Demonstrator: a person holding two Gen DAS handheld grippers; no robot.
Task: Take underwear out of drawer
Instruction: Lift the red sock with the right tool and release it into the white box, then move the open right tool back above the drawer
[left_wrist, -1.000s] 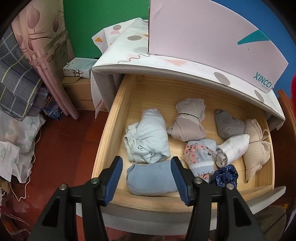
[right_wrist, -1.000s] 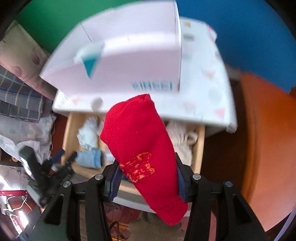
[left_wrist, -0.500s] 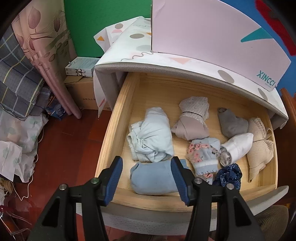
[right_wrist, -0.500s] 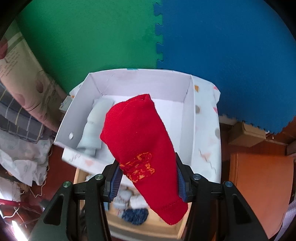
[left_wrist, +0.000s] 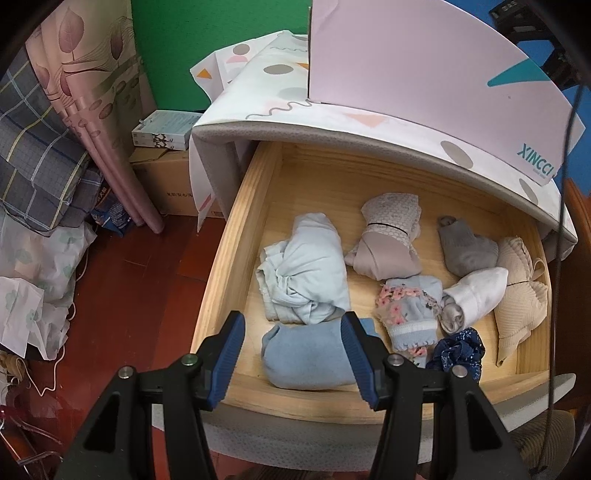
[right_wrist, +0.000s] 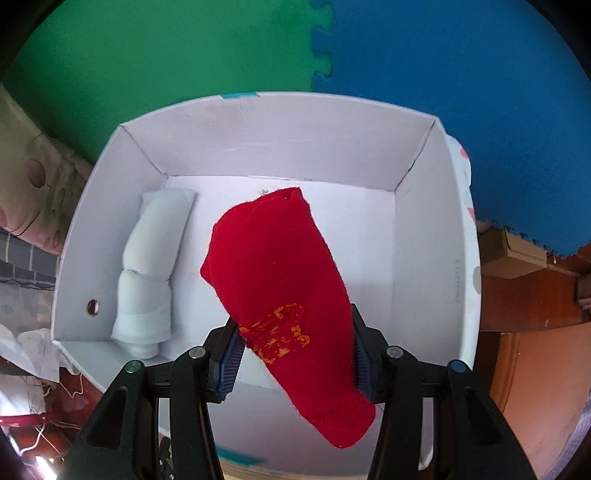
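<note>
My right gripper (right_wrist: 293, 345) is shut on a rolled red underwear (right_wrist: 280, 269) with orange print and holds it above the open white box (right_wrist: 332, 147). A rolled pale blue piece (right_wrist: 151, 266) lies at the box's left side. My left gripper (left_wrist: 291, 332) is open and empty, above the front edge of the open wooden drawer (left_wrist: 236, 236). Just beyond its fingertips lies a blue roll (left_wrist: 306, 358). Further in are a light blue bundle (left_wrist: 306, 269), a beige roll (left_wrist: 388, 236), a floral piece (left_wrist: 410, 306), grey (left_wrist: 465, 247), white (left_wrist: 476, 291), cream (left_wrist: 517, 295) and dark blue (left_wrist: 458, 350) pieces.
The white box (left_wrist: 424, 66) stands on the cloth-covered cabinet top (left_wrist: 280, 92) over the drawer. Curtains and folded bedding (left_wrist: 44, 147) are at the left, with cardboard boxes (left_wrist: 166, 177) on the red floor. Green and blue foam mats (right_wrist: 332, 44) cover the wall behind.
My right gripper has risen from in front of the drawer and moved over the white box with the red underwear. My left gripper has barely shifted.
</note>
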